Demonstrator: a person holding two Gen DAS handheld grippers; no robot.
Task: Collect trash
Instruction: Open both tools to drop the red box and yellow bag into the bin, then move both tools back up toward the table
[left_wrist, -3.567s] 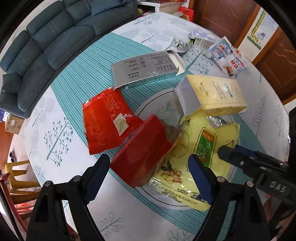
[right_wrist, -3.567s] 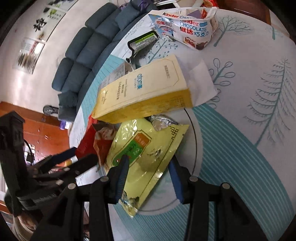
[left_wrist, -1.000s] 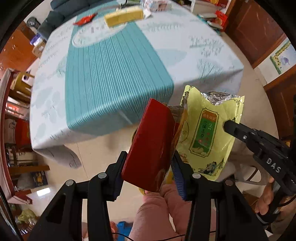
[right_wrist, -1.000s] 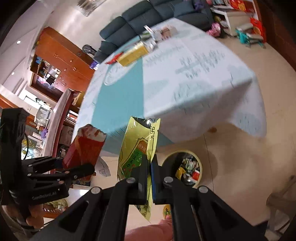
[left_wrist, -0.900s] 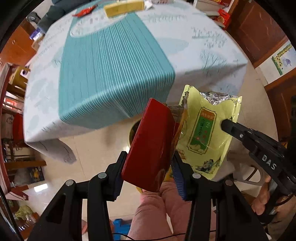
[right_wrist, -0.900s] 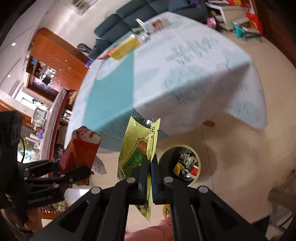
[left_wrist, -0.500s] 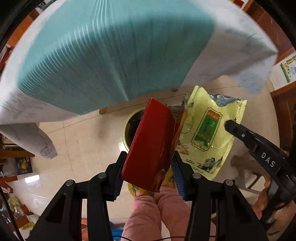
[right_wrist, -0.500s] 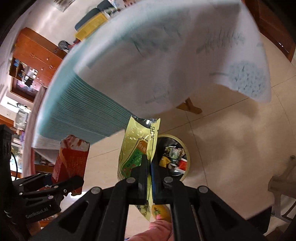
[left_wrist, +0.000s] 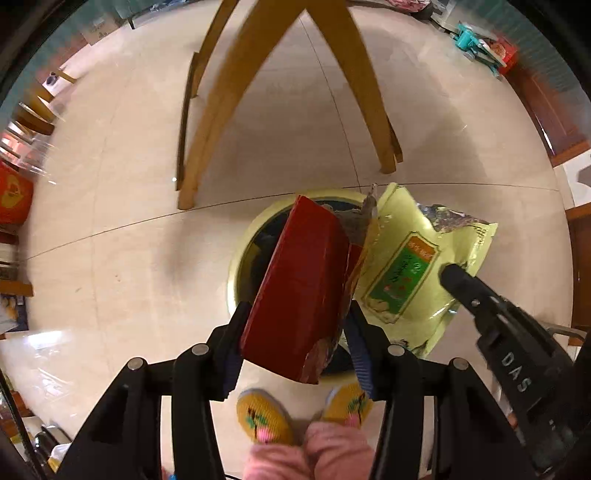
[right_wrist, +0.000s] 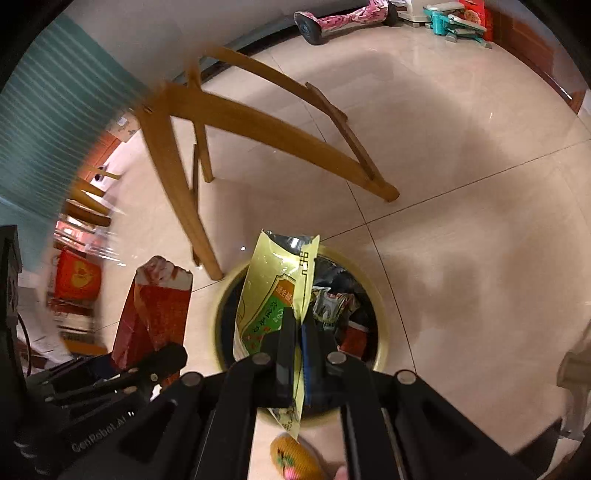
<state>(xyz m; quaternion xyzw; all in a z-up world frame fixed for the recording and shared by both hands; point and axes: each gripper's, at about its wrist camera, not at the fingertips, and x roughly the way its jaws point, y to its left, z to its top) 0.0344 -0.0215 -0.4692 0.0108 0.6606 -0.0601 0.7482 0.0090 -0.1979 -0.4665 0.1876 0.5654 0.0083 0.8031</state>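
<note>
My left gripper (left_wrist: 295, 325) is shut on a red box-shaped packet (left_wrist: 299, 280) and holds it over a round yellow-rimmed trash bin (left_wrist: 238, 258) on the floor. My right gripper (right_wrist: 300, 325) is shut on a yellow-green foil bag (right_wrist: 273, 291) and holds it upright over the same bin (right_wrist: 380, 325), which has several wrappers inside. The bag (left_wrist: 410, 266) and the right gripper (left_wrist: 480, 295) also show in the left wrist view, to the right of the red packet. The red packet (right_wrist: 155, 310) and left gripper (right_wrist: 147, 365) show at lower left in the right wrist view.
Curved wooden table legs (left_wrist: 221, 92) stand on the tiled floor just beyond the bin. The teal tablecloth edge (right_wrist: 48, 110) hangs at upper left. My yellow slippers (left_wrist: 262, 413) are right below the bin. A red box (right_wrist: 77, 277) stands on the floor at left.
Both grippers have come down from table height with their items and now hang low over the bin. The tabletop has left the view; the table legs and floor fill it.
</note>
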